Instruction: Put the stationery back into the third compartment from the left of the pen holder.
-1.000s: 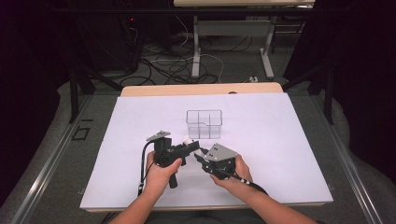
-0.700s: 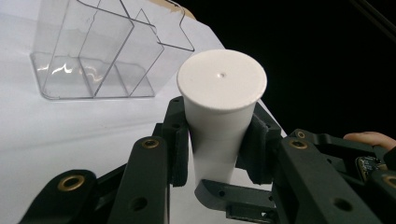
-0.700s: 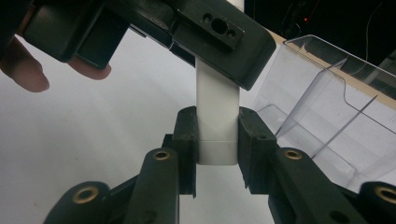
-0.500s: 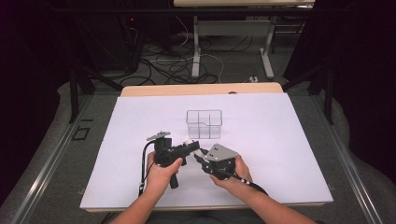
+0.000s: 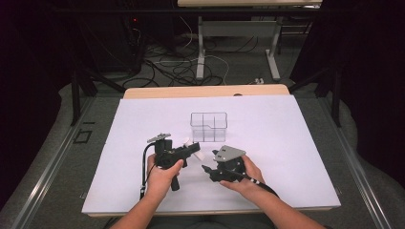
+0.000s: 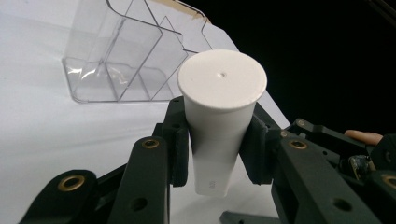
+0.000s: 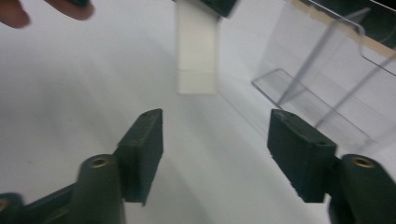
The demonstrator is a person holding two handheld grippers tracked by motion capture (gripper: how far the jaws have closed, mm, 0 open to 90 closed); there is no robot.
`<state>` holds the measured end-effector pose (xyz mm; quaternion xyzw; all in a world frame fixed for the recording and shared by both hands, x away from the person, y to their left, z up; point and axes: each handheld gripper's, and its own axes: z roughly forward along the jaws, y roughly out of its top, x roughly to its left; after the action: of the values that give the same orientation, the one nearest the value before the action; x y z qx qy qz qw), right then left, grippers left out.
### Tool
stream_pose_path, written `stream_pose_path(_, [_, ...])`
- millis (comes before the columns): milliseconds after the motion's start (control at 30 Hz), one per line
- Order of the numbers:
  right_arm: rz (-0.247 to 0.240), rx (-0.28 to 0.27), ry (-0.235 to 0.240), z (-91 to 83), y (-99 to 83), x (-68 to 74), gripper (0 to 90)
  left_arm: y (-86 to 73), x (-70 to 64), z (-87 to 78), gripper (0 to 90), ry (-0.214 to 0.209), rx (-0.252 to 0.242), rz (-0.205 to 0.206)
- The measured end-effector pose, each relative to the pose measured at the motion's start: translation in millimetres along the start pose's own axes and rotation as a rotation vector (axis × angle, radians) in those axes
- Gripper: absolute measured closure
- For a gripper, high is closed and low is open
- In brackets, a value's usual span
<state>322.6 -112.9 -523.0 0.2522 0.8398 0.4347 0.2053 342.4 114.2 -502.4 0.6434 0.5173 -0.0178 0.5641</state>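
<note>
A white tube (image 6: 219,116) with a round flat cap is clamped across its body by my left gripper (image 6: 217,140), which is shut on it. From above, the left gripper (image 5: 193,148) hovers over the white table cover, just in front of a clear divided organizer (image 5: 208,126). The tube's ends (image 5: 201,156) stick out on either side of the jaws. My right gripper (image 5: 207,170) sits close to the right of it, pointing at the tube. Its jaws (image 7: 217,135) stand open and hold nothing, and the tube's crimped end (image 7: 196,51) hangs a short way beyond them.
The clear organizer (image 6: 126,60) stands empty on the white sheet (image 5: 286,143) near the table's middle. A wooden table edge (image 5: 205,90) runs along the back. Past it, the floor (image 5: 191,67) holds cables and desk legs. Fingers of the left hand (image 7: 14,11) show at the top left.
</note>
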Motion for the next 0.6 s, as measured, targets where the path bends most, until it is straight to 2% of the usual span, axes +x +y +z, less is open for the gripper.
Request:
stream_pose_path(67, [0.019,0.006,0.005,-5.9,-1.9,-7.2,32.9,0.8,1.5,-1.4,66.8,0.006,0.009,0.004])
stream_pose_path(100, [0.032,-0.005,-0.008,-7.8,-3.1,-9.8,31.3,0.6,2.1,-0.9,66.8,0.009,-0.004,0.003])
stream_pose_path(133, [0.042,-0.006,-0.018,-10.1,-4.1,-12.6,29.6,1.2,3.2,-2.1,66.8,0.008,0.009,0.008])
stream_pose_path(200, [0.07,0.022,-0.024,-16.5,-6.5,-19.2,27.0,1.1,4.0,-2.2,66.8,0.012,0.004,0.003])
stream_pose_path(300, [0.12,0.065,-0.061,-25.2,-12.3,-28.7,26.4,1.9,5.1,-3.4,66.8,0.015,0.002,0.004])
stream_pose_path(333, [0.136,0.067,-0.071,-27.7,-14.6,-32.9,24.3,2.4,5.5,-4.0,66.8,0.017,0.002,0.004])
stream_pose_path(400, [0.133,0.071,-0.115,-33.5,-19.1,-43.3,15.8,3.0,5.8,-4.1,66.8,0.021,-0.009,0.007])
stream_pose_path(433, [0.153,0.08,-0.132,-35.6,-20.8,-47.1,14.1,3.5,5.9,-3.9,66.8,0.021,-0.012,0.01])
stream_pose_path(467, [0.158,0.099,-0.143,-38.3,-22.5,-52.2,13.9,4.3,5.9,-4.2,66.8,0.024,-0.004,0.019])
stream_pose_path(500, [0.182,0.091,-0.157,-40.1,-24.6,-55.7,12.0,4.9,5.3,-3.6,66.8,0.028,-0.008,0.024])
stream_pose_path(567, [0.207,0.096,-0.181,-42.4,-28.8,-62.0,1.7,7.2,3.2,-2.1,66.8,0.041,-0.014,0.036])
stream_pose_path(600, [0.219,0.1,-0.19,-43.7,-31.0,-64.9,0.0,9.1,3.0,-1.9,66.8,0.048,-0.013,0.058])
